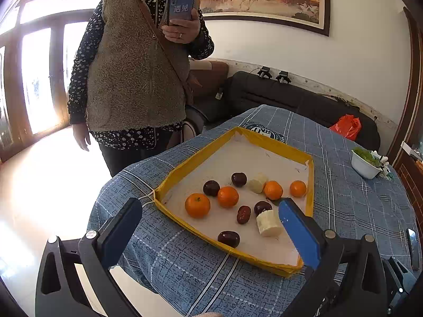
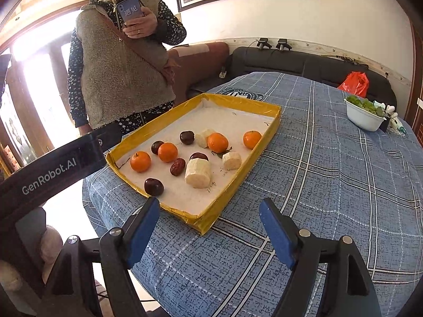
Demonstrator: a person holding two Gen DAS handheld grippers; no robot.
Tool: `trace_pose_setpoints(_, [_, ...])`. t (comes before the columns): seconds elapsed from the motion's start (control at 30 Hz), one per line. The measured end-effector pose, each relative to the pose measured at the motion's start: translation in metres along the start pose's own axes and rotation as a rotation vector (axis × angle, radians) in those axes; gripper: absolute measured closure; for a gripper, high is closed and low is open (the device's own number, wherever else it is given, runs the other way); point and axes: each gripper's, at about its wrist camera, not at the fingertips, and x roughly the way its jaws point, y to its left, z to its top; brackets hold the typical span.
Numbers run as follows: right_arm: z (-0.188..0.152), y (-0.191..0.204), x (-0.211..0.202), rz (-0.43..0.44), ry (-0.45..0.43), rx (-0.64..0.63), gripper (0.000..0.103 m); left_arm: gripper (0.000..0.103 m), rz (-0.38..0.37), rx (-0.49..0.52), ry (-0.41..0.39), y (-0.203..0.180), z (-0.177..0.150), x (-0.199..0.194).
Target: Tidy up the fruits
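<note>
A yellow-rimmed tray (image 1: 275,144) (image 2: 272,129) with a white floor lies on the blue checked tablecloth. In it lie several oranges (image 1: 197,205) (image 2: 140,161), several dark red jujubes (image 1: 228,238) (image 2: 153,186) and three pale white cut pieces (image 1: 269,223) (image 2: 197,172). My left gripper (image 1: 208,214) is open and empty, hovering over the tray's near left side; its right finger is above the tray floor. My right gripper (image 2: 208,212) is open and empty, just in front of the tray's near corner. The left gripper's body (image 2: 53,169) shows at the left of the right wrist view.
A white bowl of greens (image 1: 366,162) (image 2: 364,115) stands at the table's far right. A person holding a phone (image 1: 137,74) (image 2: 119,60) stands beyond the table's left edge. A dark sofa with a red bag (image 1: 346,126) (image 2: 355,83) is behind the table.
</note>
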Motion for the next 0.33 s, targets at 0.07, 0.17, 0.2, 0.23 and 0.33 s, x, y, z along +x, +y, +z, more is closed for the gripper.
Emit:
trace_pose_setpoints(0.07, [0.0005, -0.0003, 0.0006, -0.001, 0.000, 0.001, 0.020, 0.000, 0.004, -0.001, 0.001, 0.0006, -0.0007, 0.0015])
trace_pose_setpoints(0.17, [0.0006, -0.0004, 0.0013, 0.000, 0.001, -0.001, 0.020, 0.000, 0.011, 0.003, 0.005, 0.0000, -0.0023, 0.0021])
trace_pose_setpoints(0.2, [0.0008, -0.0005, 0.0019, 0.000, 0.001, -0.001, 0.020, 0.000, 0.015, 0.003, 0.006, 0.0000, -0.0031, 0.0020])
trace_pose_setpoints(0.23, [0.0011, -0.0004, 0.0023, -0.001, 0.001, 0.000, 0.020, 0.000, 0.018, 0.002, 0.010, 0.0001, -0.0037, 0.0025])
trace_pose_setpoints(0.33, [0.0022, -0.0068, 0.0027, -0.002, 0.003, 0.017, 0.020, 0.000, 0.003, 0.002, 0.038, -0.0012, -0.0053, 0.0058])
